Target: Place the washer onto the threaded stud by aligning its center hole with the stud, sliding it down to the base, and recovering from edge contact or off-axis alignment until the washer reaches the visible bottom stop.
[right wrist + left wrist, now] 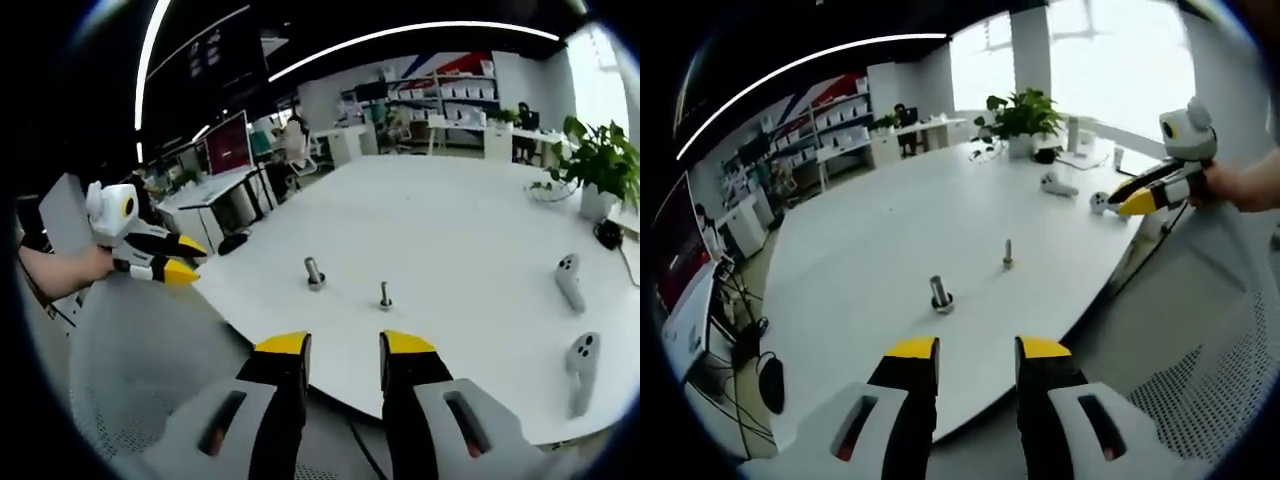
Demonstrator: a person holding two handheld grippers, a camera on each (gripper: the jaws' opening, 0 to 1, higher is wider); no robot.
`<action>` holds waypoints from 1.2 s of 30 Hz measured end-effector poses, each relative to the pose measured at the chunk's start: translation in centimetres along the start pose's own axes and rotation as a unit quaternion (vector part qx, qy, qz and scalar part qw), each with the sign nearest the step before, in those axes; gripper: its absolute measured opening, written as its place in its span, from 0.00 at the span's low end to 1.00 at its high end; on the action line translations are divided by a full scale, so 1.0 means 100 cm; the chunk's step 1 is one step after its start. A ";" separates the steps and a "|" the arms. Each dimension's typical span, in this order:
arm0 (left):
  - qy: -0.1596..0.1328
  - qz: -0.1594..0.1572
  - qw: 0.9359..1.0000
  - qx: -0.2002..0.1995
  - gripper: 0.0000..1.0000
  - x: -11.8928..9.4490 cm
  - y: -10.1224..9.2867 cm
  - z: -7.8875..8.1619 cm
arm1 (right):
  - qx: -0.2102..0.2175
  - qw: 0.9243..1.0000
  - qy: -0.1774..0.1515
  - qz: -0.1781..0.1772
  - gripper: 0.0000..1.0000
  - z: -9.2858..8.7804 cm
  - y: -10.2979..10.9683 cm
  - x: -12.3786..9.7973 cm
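both tools [977,348] [345,345] gape empty above the table's [870,250] two studs [941,294]; no readable writing.

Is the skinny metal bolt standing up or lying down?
Standing up. The threaded stud points straight up from the white table, base on the surface.

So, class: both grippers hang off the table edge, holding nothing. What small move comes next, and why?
Probably bring the right gripper forward over the table toward the two small metal parts. Its jaws stand open and empty, and both pieces stand untouched well ahead.

Yellow-tipped black gripper [977,362], white housing
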State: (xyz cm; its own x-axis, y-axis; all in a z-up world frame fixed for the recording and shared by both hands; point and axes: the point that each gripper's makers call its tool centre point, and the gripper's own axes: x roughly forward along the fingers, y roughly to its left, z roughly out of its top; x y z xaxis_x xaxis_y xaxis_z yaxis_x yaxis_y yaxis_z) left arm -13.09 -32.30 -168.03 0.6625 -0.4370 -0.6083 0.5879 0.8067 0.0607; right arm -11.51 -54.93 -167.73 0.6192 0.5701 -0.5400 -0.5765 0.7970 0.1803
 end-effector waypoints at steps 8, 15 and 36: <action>-0.025 -0.005 1.000 -0.009 0.28 -0.004 -0.001 0.009 | -0.003 1.000 0.000 -0.003 0.28 -0.001 -0.002 -0.001; -0.022 -0.011 1.000 -0.016 0.28 -0.003 -0.003 0.007 | -0.006 0.999 0.024 -0.024 0.30 -0.010 -0.010 0.000; -0.024 -0.007 0.998 -0.059 0.36 -0.007 0.003 0.006 | 0.025 0.997 0.034 -0.060 0.31 -0.019 -0.028 -0.004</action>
State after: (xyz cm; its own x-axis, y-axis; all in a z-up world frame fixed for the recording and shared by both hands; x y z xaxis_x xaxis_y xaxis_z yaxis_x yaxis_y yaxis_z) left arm -13.08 -31.95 -167.13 0.6773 -0.4649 -0.5702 0.5408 0.8400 -0.0425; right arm -11.18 -57.83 -169.61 0.6440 0.4562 -0.6141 -0.4712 0.8689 0.1514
